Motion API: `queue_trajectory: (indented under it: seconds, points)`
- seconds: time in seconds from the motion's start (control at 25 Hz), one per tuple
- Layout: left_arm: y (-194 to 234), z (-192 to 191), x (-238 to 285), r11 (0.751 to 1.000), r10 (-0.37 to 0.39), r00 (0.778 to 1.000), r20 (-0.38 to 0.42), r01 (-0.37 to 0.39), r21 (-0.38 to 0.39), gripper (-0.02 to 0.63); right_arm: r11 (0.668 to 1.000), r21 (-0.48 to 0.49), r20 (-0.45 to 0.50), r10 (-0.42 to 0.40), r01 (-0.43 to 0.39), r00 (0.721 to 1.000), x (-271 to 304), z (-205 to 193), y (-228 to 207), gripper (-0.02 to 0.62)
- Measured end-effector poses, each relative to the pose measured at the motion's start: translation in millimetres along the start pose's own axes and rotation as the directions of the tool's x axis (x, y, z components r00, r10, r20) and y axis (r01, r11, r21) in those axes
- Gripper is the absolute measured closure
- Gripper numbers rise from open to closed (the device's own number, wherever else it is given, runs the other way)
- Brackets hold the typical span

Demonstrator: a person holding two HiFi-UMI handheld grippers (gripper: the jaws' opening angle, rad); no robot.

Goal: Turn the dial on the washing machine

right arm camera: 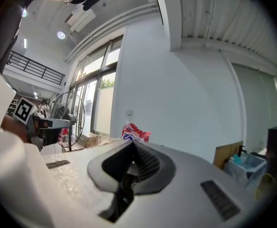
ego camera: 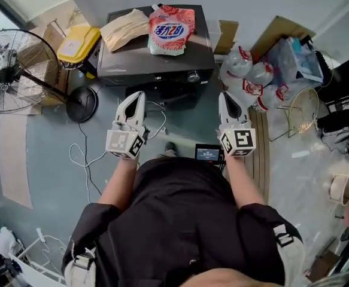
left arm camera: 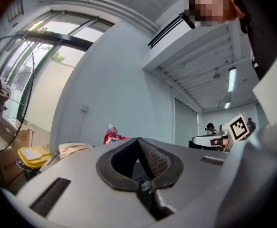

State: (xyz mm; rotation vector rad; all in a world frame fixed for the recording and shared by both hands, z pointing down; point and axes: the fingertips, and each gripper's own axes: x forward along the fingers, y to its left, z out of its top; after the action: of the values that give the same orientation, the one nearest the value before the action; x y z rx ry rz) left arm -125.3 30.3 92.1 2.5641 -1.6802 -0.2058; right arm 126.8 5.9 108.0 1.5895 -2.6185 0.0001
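Head view, then: has the dial (ego camera: 193,76) been turned yet?

— I'd judge not. It sits on the front edge of the washing machine (ego camera: 156,66), and nothing is touching it. The whole turn looks still to be done.

— And the jaws?

— Both pairs are pressed together and empty. The left gripper (ego camera: 139,95) and the right gripper (ego camera: 225,96) are held side by side in front of the person, pointing at the machine.

— Where is the dial relative to them?

— Ahead of both and between them, apart from each. It is nearer the right jaws, a little to their left.

— Do the gripper views show it?

— No. Each one looks over its own closed jaws at the wall. Only the red pouch (ego camera: 172,28) on top of the machine shows, with the dial hidden below. To grip the dial, I'd say the jaws would first need to part.
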Motion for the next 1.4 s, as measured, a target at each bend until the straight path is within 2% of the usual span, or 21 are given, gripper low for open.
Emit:
queue_trajectory:
  seconds: [0.16, 0.4, 0.56, 0.68, 0.76, 0.92, 1.2, 1.4]
  points:
    - [-26.1, 3.4, -43.6, 0.999, 0.040, 0.999, -0.024, -0.040, 0.023, 0.612, 1.000, 0.015, -0.002, 0.011, -0.011, 1.000, -45.2, -1.4, 2.8, 0.592]
    - [-93.5, -18.2, -110.0, 0.998, 0.051, 0.997, -0.065, -0.053, -0.029, 0.612, 0.996, 0.073, 0.008, 0.049, -0.049, 0.999, -126.8, -17.2, 13.8, 0.592]
    - [-133.1, -39.4, -162.5, 0.997, 0.064, 0.992, -0.113, -0.068, -0.032, 0.612, 0.987, 0.123, 0.019, 0.098, -0.100, 0.995, -182.4, -39.2, 39.1, 0.592]
    - [-146.7, -35.5, -191.3, 0.997, 0.069, 0.988, -0.135, -0.074, -0.032, 0.612, 0.981, 0.140, 0.007, 0.137, -0.136, 0.991, -210.6, -51.7, 59.0, 0.592]
    - [-147.1, -27.8, -207.3, 0.997, 0.061, 0.990, -0.129, -0.065, -0.033, 0.612, 0.981, 0.124, -0.006, 0.153, -0.151, 0.988, -223.2, -55.8, 72.5, 0.592]
    - [-126.4, -20.8, -234.8, 0.995, 0.037, 0.992, -0.123, -0.047, -0.087, 0.612, 0.983, 0.113, 0.000, 0.145, -0.144, 0.989, -236.7, -47.5, 100.7, 0.592]
    - [-116.0, -7.0, -274.7, 0.990, -0.063, 0.995, -0.075, 0.053, -0.130, 0.612, 0.992, 0.117, 0.003, 0.037, -0.037, 0.999, -264.8, -25.1, 148.1, 0.592]
    - [-89.8, 8.2, -329.2, 0.988, -0.118, 0.991, -0.062, 0.111, -0.104, 0.612, 0.990, 0.141, -0.004, -0.021, 0.022, 1.000, -284.9, -20.6, 219.4, 0.592]
